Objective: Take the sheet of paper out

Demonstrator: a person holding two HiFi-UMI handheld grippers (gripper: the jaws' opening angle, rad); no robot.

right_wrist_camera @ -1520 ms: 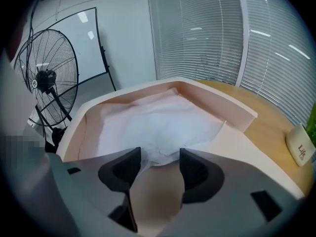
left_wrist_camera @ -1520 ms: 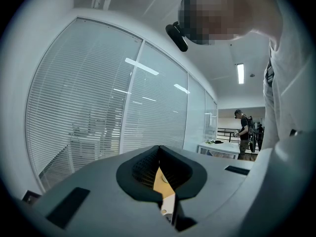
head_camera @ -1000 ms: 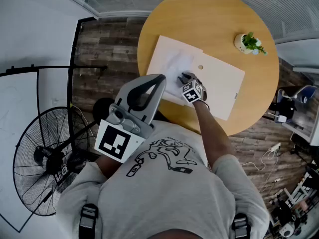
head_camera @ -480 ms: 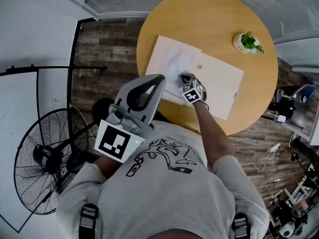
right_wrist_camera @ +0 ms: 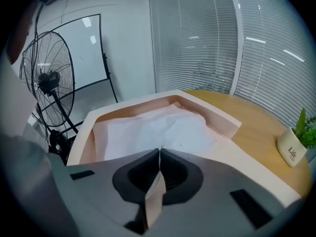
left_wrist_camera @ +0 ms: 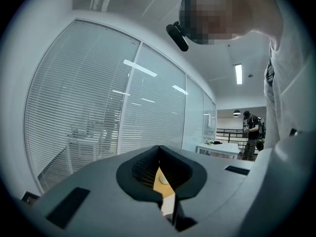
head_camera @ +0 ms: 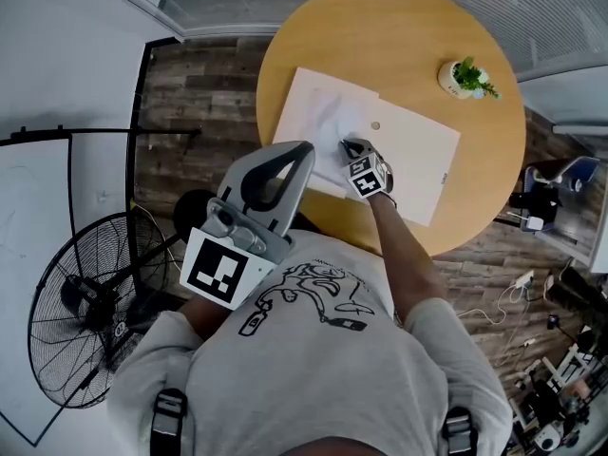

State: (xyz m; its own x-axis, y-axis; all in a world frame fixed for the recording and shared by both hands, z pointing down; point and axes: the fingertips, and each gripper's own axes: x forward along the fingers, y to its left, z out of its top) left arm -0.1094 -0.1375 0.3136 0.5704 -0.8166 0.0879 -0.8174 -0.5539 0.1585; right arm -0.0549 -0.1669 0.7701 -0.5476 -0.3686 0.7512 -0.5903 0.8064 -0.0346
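Note:
A cream envelope lies open on the round wooden table. A white sheet of paper sticks out of its left end, slightly crumpled. My right gripper points down at the sheet's near edge and is shut on it. In the right gripper view the jaws meet where the paper creases up, inside the envelope's raised wall. My left gripper is held level in front of my chest, away from the table, jaws together with nothing in them.
A small potted plant stands at the table's far right, also in the right gripper view. A floor fan and a whiteboard stand left of the table. Cables and equipment lie on the floor at the right.
The right gripper's jaws have closed at the near edge of the paper. Neither hand has otherwise moved noticeably.

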